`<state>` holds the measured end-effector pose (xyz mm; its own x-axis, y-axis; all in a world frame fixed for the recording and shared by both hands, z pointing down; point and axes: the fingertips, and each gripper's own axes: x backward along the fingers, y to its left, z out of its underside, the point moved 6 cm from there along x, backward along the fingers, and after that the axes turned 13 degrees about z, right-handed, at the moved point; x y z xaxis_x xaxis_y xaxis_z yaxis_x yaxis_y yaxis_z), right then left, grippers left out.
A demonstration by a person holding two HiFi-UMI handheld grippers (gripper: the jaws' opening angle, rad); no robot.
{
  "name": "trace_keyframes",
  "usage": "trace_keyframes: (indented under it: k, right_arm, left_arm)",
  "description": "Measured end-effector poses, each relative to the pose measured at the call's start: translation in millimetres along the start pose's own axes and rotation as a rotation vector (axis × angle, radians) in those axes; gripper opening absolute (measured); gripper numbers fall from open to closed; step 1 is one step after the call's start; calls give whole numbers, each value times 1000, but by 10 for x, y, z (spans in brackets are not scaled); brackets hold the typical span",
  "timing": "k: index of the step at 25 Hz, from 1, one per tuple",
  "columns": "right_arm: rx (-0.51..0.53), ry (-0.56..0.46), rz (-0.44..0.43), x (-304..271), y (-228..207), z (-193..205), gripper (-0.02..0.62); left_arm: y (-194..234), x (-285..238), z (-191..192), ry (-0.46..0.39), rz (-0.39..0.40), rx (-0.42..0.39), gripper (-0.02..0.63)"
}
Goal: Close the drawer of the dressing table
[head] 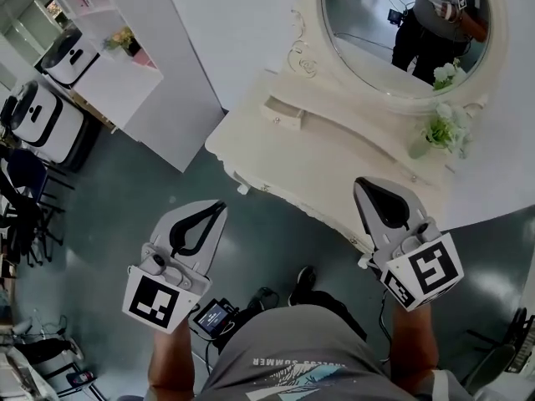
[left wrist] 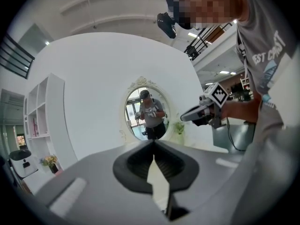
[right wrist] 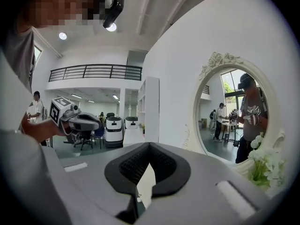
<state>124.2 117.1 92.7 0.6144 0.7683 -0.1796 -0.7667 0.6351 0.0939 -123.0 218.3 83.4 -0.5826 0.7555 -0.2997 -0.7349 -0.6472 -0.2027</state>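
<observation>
Nothing done yet: the small drawer on the dressing table looks pulled out (left of the mirror), w/ left gripper & right gripper both clenched empty, well apart from it.

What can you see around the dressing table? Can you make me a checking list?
Surface: white dressing table, top mostly bare.
Job's things: small drawer with a knob, seems to stick out a little; nothing touches it.
Clutter: vase of flowers beside the oval mirror.
Grippers: left hand-held gripper shut and empty, over the floor; right hand-held gripper shut and empty, over the table's front edge.
Cables: thin cable hangs below the right hand-held gripper.
Surroundings: grey floor, white machines and black chairs to the left.
</observation>
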Motion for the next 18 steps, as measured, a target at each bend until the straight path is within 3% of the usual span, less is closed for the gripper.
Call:
trace_keyframes:
  k: [11,18]
  right_arm:
    - [-14,-7,-21,-205,-428,105,2]
    - [-8,19,55,-284,-547,98,2]
  left_arm:
    - [77,-461,-106,23,-17,-11,3]
    - [378,-798,-41,-10,56,-6,3]
